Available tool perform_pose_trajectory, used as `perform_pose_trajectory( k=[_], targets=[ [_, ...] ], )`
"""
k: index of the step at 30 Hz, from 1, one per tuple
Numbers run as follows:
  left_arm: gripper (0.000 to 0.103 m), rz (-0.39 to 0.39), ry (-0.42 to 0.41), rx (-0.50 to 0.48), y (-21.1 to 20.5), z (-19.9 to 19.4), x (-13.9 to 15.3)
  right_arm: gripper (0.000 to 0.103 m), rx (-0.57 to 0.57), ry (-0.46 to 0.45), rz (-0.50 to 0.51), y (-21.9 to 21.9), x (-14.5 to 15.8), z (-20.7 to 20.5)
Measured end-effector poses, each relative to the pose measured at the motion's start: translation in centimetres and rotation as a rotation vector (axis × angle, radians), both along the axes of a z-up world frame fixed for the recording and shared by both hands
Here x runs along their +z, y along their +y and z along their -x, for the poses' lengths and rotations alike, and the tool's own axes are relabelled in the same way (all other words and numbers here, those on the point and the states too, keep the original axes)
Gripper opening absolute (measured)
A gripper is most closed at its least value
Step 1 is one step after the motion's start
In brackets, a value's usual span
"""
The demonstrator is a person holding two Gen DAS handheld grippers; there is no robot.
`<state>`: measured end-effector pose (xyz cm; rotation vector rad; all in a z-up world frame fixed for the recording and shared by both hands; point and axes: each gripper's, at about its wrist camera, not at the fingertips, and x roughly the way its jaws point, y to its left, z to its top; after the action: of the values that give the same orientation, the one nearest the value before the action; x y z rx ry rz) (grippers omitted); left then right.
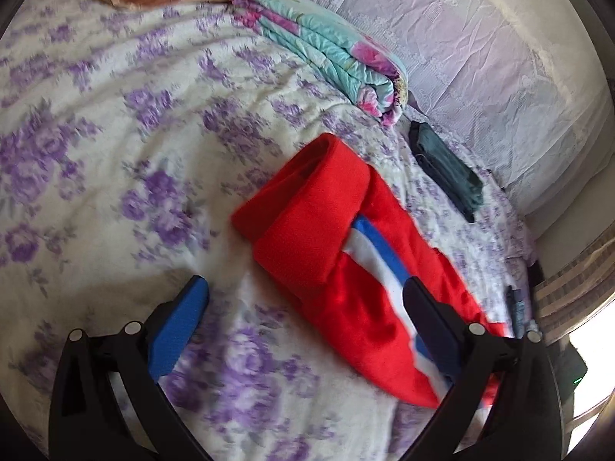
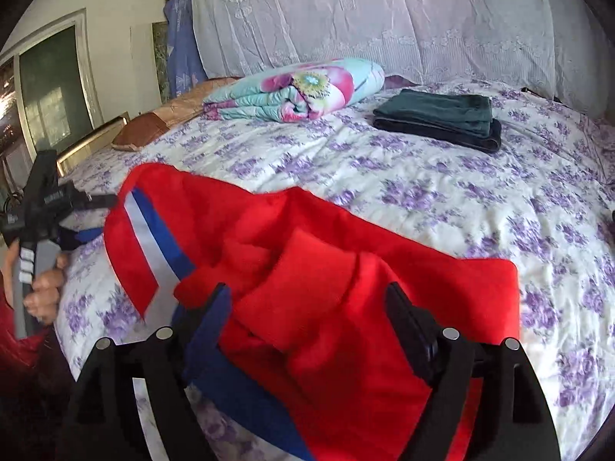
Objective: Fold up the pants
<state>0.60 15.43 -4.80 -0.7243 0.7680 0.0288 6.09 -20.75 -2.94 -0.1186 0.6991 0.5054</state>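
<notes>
Red pants (image 1: 326, 238) with a blue and white side stripe lie partly folded on the purple-flowered bedspread (image 1: 115, 134), one end doubled back over the rest. My left gripper (image 1: 303, 292) is open just above them; its right finger (image 1: 423, 311) hangs over the stripe and its blue-padded left finger (image 1: 184, 319) over bare bedspread. In the right wrist view the pants (image 2: 346, 269) bunch up between the wide-apart fingers of my right gripper (image 2: 307, 296), which is open, with neither pad pressing the cloth. A person's hand (image 2: 42, 288) holds the left gripper's handle at the far left.
A folded teal and pink floral quilt (image 2: 296, 92) and a stack of dark green folded clothes (image 2: 438, 115) sit at the back of the bed. A brown pillow (image 2: 138, 134) lies by the brass bed rail. White lace cloth (image 2: 384, 19) hangs behind.
</notes>
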Motion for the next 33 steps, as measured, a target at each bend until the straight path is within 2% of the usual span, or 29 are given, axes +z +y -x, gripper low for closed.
perform_pose_trajectory(
  k=[2,3,4,7,9,12,14,16,17,18,19,21,22,24,27,30,33],
  targets=[
    [0.098,0.080,0.004,-0.024,-0.1,-0.6,-0.1,0.095,-0.008,0.078,0.072,0.0,-1.7,-0.6],
    [0.098,0.084,0.011,-0.027,-0.4,-0.9,-0.1,0.095,0.010,0.108,0.115,0.4,-2.3,-0.6],
    [0.098,0.069,0.035,-0.024,-0.8,-1.3,-0.3,0.095,0.015,0.092,0.122,0.4,-1.9,-0.3],
    [0.098,0.013,0.062,-0.017,-1.7,-2.0,-0.5,0.096,0.035,-0.022,0.047,-0.7,0.2,1.8],
    [0.098,0.015,0.065,-0.013,-1.8,-2.2,-0.5,0.099,0.030,-0.059,0.043,-1.6,0.4,2.7],
    [0.098,0.060,0.049,-0.001,-1.5,-2.6,-0.7,0.099,-0.007,-0.029,0.071,-2.7,-0.6,2.4],
    [0.098,0.074,0.038,0.016,-1.4,-2.8,-0.7,0.099,-0.024,0.009,0.038,-3.5,-0.8,1.9],
    [0.096,0.062,0.030,0.034,-1.6,-2.7,-0.6,0.099,-0.038,-0.001,-0.019,-4.6,-0.2,1.9],
    [0.089,0.050,0.027,0.044,-1.7,-2.7,-0.6,0.099,-0.048,-0.007,-0.051,-5.3,-0.1,2.0],
    [0.077,0.040,0.031,0.056,-1.7,-2.7,-0.6,0.099,-0.054,-0.002,-0.084,-5.9,-0.1,2.0],
    [0.071,0.039,0.035,0.080,-1.5,-2.6,-0.7,0.099,-0.058,0.015,-0.110,-6.3,-0.4,1.7],
    [0.055,0.074,0.026,0.104,-0.9,-2.2,-0.9,0.099,-0.072,0.079,-0.162,-7.2,-1.1,0.8],
    [0.053,0.095,0.021,0.103,-0.6,-2.1,-1.1,0.099,-0.075,0.115,-0.188,-7.6,-1.5,0.3],
    [0.043,0.115,0.014,0.095,-0.5,-1.9,-1.1,0.100,-0.072,0.133,-0.218,-8.0,-1.7,0.1],
    [0.034,0.093,-0.009,0.080,-1.0,-1.4,-0.1,0.100,-0.073,0.128,-0.211,-7.8,-1.8,0.3],
    [0.032,0.044,-0.030,0.071,-1.9,-1.0,1.7,0.099,-0.086,0.102,-0.210,-7.8,-1.6,0.5],
    [0.029,-0.008,-0.060,0.061,-2.8,-0.7,3.2,0.099,-0.169,0.043,-0.204,-8.5,-1.0,1.3]
  ],
)
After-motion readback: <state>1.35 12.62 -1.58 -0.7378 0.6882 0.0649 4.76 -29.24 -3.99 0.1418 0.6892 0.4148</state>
